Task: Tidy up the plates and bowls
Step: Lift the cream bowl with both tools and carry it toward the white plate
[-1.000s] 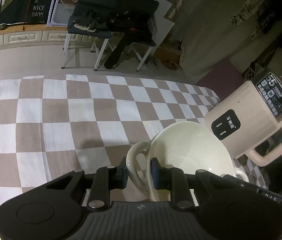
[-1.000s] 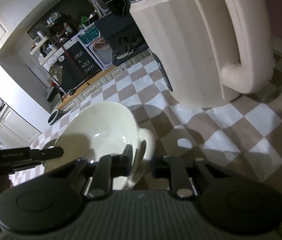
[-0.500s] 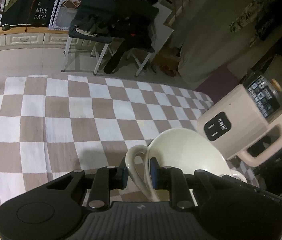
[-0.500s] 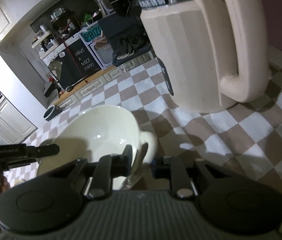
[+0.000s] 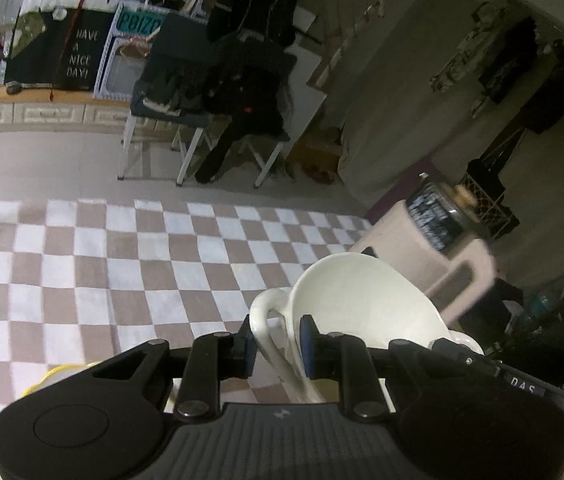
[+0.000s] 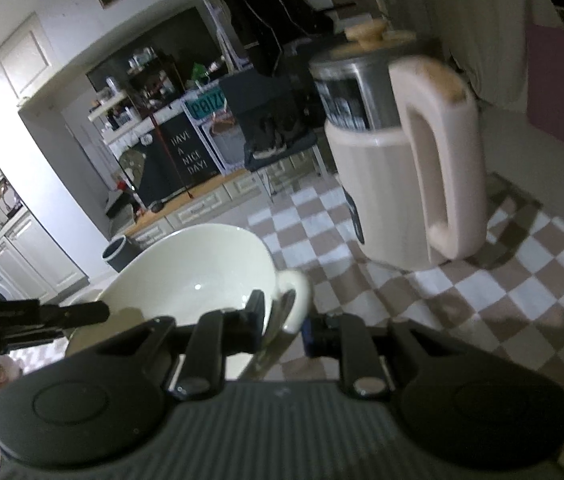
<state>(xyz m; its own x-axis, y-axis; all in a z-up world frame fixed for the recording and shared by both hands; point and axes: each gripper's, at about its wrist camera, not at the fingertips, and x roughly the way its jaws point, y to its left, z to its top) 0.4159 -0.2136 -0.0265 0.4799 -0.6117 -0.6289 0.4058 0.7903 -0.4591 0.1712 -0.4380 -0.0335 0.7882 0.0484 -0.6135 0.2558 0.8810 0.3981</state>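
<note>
**Bowl held by both handles above the checked table**

The cream bowl (image 5: 362, 304) is held clear of the checked tablecloth (image 5: 122, 280), near its right edge. Its one loop handle is clamped in the nearly closed left gripper (image 5: 276, 346), the opposite handle in the nearly closed right gripper (image 6: 284, 322). A beige kettle (image 6: 402, 184) is seen beyond, at the far right corner.

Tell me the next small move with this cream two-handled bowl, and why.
Probably carry it level, clear of the beige kettle: the left gripper and right gripper each clamp a handle of the cream two-handled bowl, held above the checkered cloth.
</note>
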